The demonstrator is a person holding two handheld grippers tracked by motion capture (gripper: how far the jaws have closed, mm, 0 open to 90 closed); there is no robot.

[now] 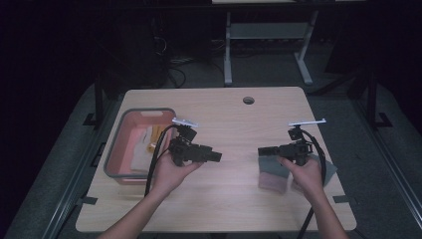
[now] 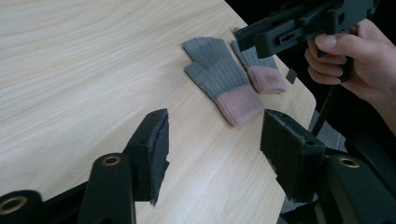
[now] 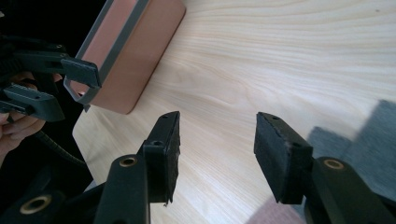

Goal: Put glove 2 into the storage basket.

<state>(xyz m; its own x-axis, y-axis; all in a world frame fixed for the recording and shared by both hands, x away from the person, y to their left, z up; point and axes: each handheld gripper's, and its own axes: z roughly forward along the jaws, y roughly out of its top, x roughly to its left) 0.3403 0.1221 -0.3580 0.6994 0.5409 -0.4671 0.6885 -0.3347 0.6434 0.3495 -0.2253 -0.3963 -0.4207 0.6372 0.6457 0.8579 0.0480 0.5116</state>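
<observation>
Two grey knit gloves with pink cuffs lie side by side near the table's right edge, the nearer glove (image 2: pixel 219 77) (image 1: pixel 272 172) flat and the second glove (image 2: pixel 261 72) beside it. My right gripper (image 1: pixel 260 151) (image 3: pixel 218 122) hovers over them, pointing left, open with only bare tabletop between its pads. My left gripper (image 1: pixel 219 157) (image 2: pixel 215 121) is held left of centre, pointing right toward the gloves, open and holding nothing. The two grippers face each other, apart. In the right gripper view a grey glove (image 3: pixel 373 149) lies at the right edge.
A pink bin with a grey rim (image 1: pixel 122 129) (image 3: pixel 126 60) stands at the table's left and holds pale cloth items. A round cable hole (image 1: pixel 248 100) sits near the far edge. A white desk frame (image 1: pixel 228 55) stands beyond the table.
</observation>
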